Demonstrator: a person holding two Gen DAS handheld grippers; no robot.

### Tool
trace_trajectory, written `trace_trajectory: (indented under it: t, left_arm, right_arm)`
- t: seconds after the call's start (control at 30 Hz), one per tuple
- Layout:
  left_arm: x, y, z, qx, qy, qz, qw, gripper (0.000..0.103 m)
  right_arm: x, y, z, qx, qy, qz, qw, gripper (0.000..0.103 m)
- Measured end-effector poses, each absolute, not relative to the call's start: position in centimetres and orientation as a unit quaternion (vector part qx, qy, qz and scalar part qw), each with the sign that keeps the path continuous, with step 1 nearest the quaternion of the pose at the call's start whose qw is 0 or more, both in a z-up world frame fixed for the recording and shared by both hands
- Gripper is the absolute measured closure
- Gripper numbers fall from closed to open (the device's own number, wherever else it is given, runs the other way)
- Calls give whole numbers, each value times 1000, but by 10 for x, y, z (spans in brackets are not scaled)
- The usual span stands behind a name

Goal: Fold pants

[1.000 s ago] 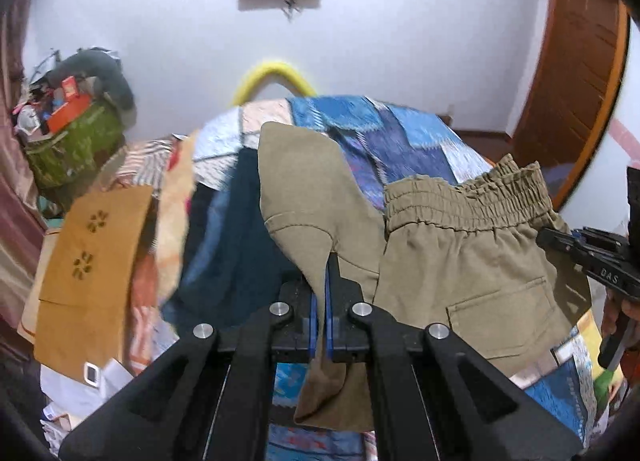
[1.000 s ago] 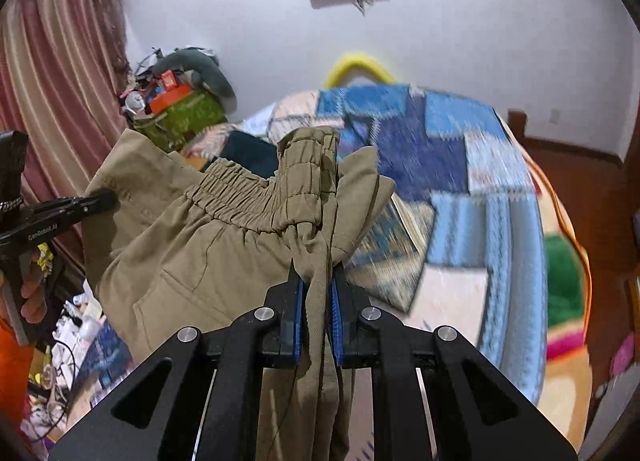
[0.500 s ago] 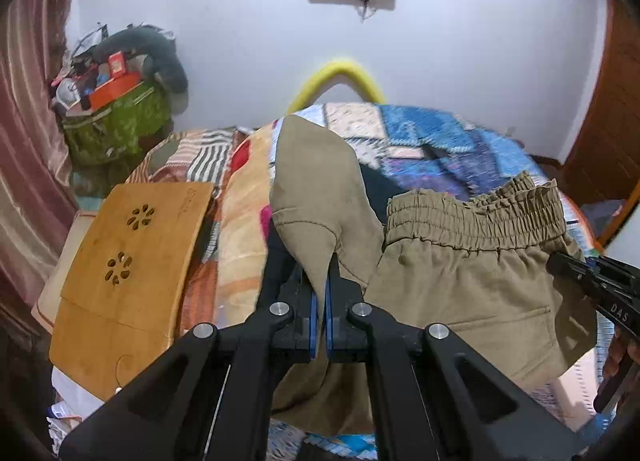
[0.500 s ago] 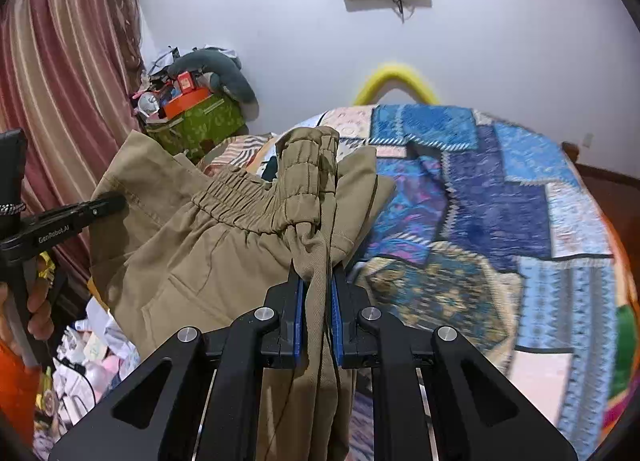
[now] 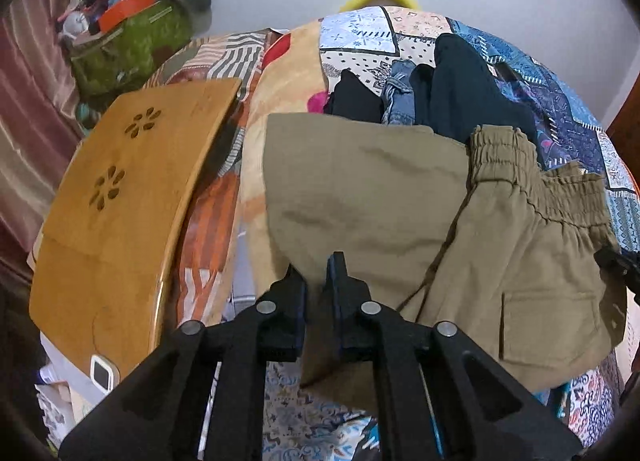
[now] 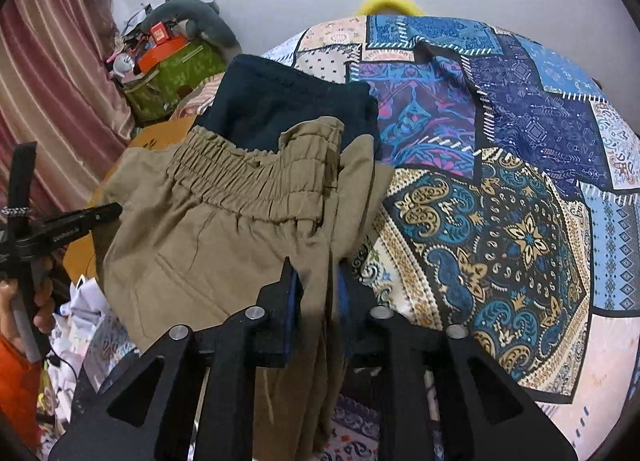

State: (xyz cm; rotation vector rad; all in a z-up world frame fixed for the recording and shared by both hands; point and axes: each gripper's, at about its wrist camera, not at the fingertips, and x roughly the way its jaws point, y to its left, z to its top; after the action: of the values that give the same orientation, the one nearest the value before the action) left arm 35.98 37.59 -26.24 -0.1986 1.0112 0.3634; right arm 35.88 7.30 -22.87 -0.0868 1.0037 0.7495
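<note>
Khaki pants (image 5: 400, 201) with an elastic waistband hang between my two grippers over the patchwork bed. My left gripper (image 5: 318, 261) is shut on the pants' fabric at one side, with cloth hanging down between the fingers. My right gripper (image 6: 316, 265) is shut on the waistband end of the pants (image 6: 224, 229). The left gripper also shows at the left edge of the right wrist view (image 6: 100, 213), and the right gripper's tip shows at the right edge of the left wrist view (image 5: 616, 261). The pants drape toward the bed.
A patchwork quilt (image 6: 500, 181) covers the bed. Dark navy and denim clothes (image 5: 460, 89) lie on it beyond the pants. A wooden lap desk (image 5: 120, 201) lies at the left. A green bag with clutter (image 5: 128, 37) stands in the far left corner.
Both grippers have tilted and moved down toward the bed, still holding the pants. The pants have spread wider and lower over the quilt, and the dark clothes now show behind them.
</note>
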Motion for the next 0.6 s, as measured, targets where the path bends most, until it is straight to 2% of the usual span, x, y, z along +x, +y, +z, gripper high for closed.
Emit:
trace_trajectory:
  t: [0.1,0.27,0.6]
  left_arm:
    - [346,370,-251,-94,479,169,856,86]
    - [314,347,-205,-90,455,149,873,83]
    - [201,252,-55,-45,307,110,944,80]
  right_arm:
    - [348,70,-218,-63,458,349,815,80]
    - [324,53,-175,-64,413,365,832,76]
    - [238,5,-59,-47,279,415,865,76]
